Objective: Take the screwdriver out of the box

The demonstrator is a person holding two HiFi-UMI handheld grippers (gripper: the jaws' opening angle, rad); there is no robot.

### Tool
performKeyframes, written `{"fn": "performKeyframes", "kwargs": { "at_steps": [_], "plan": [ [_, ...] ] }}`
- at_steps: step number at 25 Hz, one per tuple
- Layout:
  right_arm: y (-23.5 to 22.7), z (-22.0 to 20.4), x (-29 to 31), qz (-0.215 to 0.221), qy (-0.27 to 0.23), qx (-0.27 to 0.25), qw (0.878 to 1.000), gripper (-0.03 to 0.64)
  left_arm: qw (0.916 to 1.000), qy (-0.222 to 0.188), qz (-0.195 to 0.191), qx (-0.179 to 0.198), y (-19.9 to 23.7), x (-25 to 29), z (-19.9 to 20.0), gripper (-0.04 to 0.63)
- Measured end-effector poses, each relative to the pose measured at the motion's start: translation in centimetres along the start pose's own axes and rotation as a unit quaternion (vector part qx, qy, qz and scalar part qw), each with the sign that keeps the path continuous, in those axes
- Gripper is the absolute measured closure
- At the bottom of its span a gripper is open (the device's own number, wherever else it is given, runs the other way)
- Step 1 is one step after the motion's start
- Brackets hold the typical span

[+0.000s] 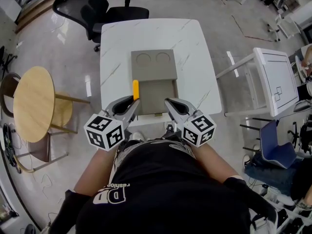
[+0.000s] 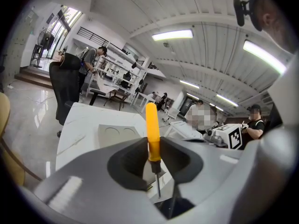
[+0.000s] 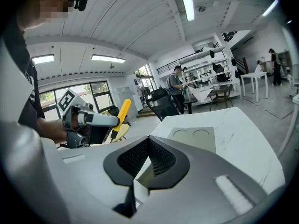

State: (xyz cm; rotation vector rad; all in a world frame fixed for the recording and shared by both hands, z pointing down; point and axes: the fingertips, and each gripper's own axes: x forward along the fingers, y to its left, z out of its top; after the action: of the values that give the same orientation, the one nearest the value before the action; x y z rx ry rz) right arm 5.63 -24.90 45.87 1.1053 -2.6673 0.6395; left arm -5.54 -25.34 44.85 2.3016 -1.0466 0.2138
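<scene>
My left tool (image 2: 153, 158) grips the yellow screwdriver (image 2: 152, 127) upright, at the left side of the open box (image 1: 153, 67) on the desk (image 1: 195, 48). My right tool (image 3: 147, 148) is clenched on nothing.

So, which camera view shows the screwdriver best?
The left gripper view: the screwdriver stands close, yellow handle and thin shaft, clamped in the left gripper. The head view shows only its handle; in the right gripper view the screwdriver is small, far left.

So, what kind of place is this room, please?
Probably a shared workshop or lab office. The white table stands among a black office chair and other white desks. People work at shelving racks in the background, and long strip lights run across the ceiling.
</scene>
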Motion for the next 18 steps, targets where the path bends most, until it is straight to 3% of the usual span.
{"fn": "performKeyframes", "kwargs": {
  "at_steps": [18],
  "plan": [
    [-0.03, 0.43, 0.44, 0.004, 0.003, -0.011, 1.0, 0.617, 1.0, -0.002, 0.003, -0.002, 0.24, 0.15, 0.25, 0.451]
  ]
}}
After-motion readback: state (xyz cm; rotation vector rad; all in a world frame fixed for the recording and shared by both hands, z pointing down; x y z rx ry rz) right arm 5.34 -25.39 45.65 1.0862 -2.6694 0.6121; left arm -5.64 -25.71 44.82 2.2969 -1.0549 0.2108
